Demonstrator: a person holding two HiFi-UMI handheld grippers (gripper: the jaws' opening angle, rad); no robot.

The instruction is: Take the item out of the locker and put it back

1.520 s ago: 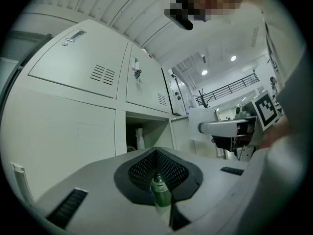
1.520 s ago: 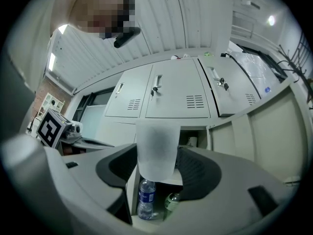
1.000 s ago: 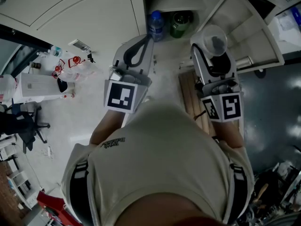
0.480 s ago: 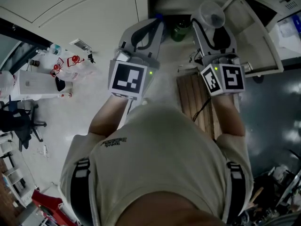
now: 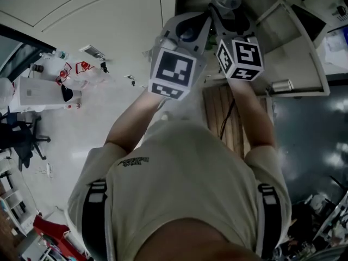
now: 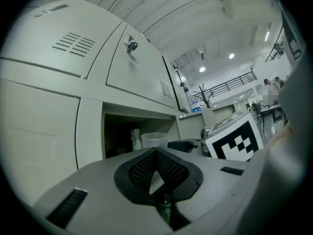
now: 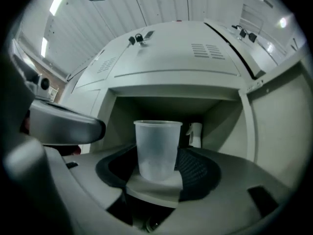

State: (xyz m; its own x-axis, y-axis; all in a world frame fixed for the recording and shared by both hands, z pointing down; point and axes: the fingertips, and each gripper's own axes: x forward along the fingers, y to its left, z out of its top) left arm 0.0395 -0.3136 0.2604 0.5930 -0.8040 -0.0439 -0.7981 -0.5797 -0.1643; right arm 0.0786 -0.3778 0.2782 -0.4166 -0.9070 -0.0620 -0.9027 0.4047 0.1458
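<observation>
The right gripper (image 7: 159,168) is clamped low on a translucent plastic cup (image 7: 157,141), held upright at the mouth of the open locker (image 7: 171,58). The left gripper (image 6: 156,155) has its jaws together on nothing. Assessed as light, thin-walled and liable to flex or slip, so a moderate hold low on the wall suits. Only the right gripper view shows the grip and a white spray bottle (image 7: 195,133) at the far right inside, while the head view shows apparently just the rim.
</observation>
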